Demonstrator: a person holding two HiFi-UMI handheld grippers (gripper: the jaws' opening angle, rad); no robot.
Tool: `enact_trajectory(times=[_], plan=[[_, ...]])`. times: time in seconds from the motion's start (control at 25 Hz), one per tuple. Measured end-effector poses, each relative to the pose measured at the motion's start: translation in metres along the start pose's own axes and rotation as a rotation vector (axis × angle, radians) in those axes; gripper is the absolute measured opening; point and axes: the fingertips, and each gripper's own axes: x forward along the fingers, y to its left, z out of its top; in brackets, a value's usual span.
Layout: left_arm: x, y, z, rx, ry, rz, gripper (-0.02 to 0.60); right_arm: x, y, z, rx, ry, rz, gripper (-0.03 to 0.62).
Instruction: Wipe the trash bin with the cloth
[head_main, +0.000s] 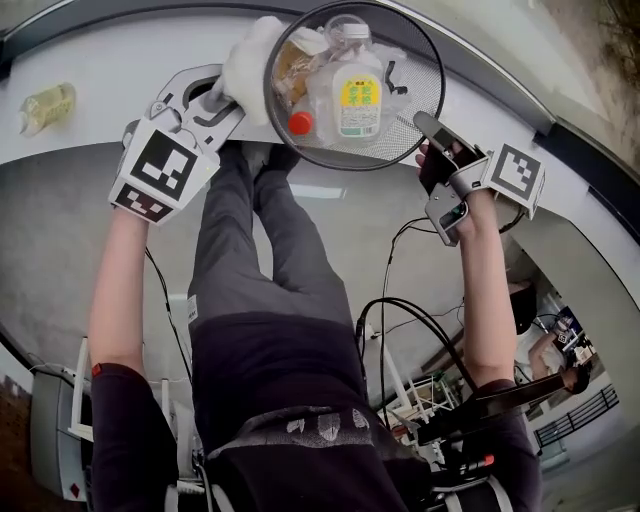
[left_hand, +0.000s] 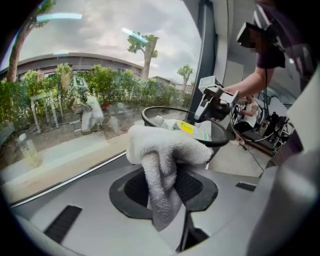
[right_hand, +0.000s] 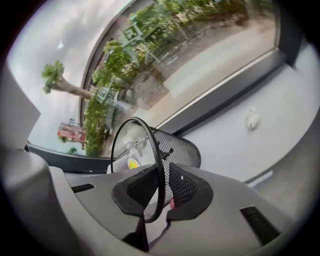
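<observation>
A: What sits closest to the lens?

B: In the left gripper view, the left gripper (left_hand: 165, 189) itself, with its jaws clamped on a white cloth (left_hand: 165, 150). The cloth bunches up above the pads and one end hangs down between them.

A: And where is the trash bin?

B: The trash bin (head_main: 422, 92) is black wire mesh and sits by the window, on the pale ledge (head_main: 100, 55). From the head view you look straight down into it. The cloth (head_main: 245, 60) sits right at its outer left side, by the rim.

A: What about the other hand?

B: The right gripper (right_hand: 160, 189) is closed on the bin's rim on the opposite side. The black ring and mesh wall (right_hand: 184, 145) run between its pads.

A: What is inside the bin?

B: There is a clear plastic bottle (head_main: 357, 95) with a yellow label, a red cap (head_main: 301, 123) beside it, and other clear packaging.

A: And further out?

B: A small bottle of yellowish liquid (head_main: 47, 105) lies on the ledge, well to the left of the bin. Beyond the glass are shrubs and trees (left_hand: 145, 47).
</observation>
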Motion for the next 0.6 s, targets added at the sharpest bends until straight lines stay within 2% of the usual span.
enact_trajectory(times=[0.12,0.44,0.52,0.6], plan=[[0.002,-0.024,0.000,0.007,-0.010,-0.062,0.107,-0.005,-0.007,-0.016,0.126,-0.010,0.035,0.055],[-0.001,-0.102,-0.012,-0.050,-0.028,-0.232,0.107,0.004,0.004,-0.076,0.415,-0.006,0.099,0.057],[0.002,-0.115,-0.012,-0.069,-0.032,-0.269,0.107,0.007,0.008,-0.084,0.431,-0.015,0.102,0.058],[0.006,-0.124,-0.010,-0.066,-0.029,-0.293,0.107,0.008,0.009,-0.083,0.336,-0.030,0.080,0.067]])
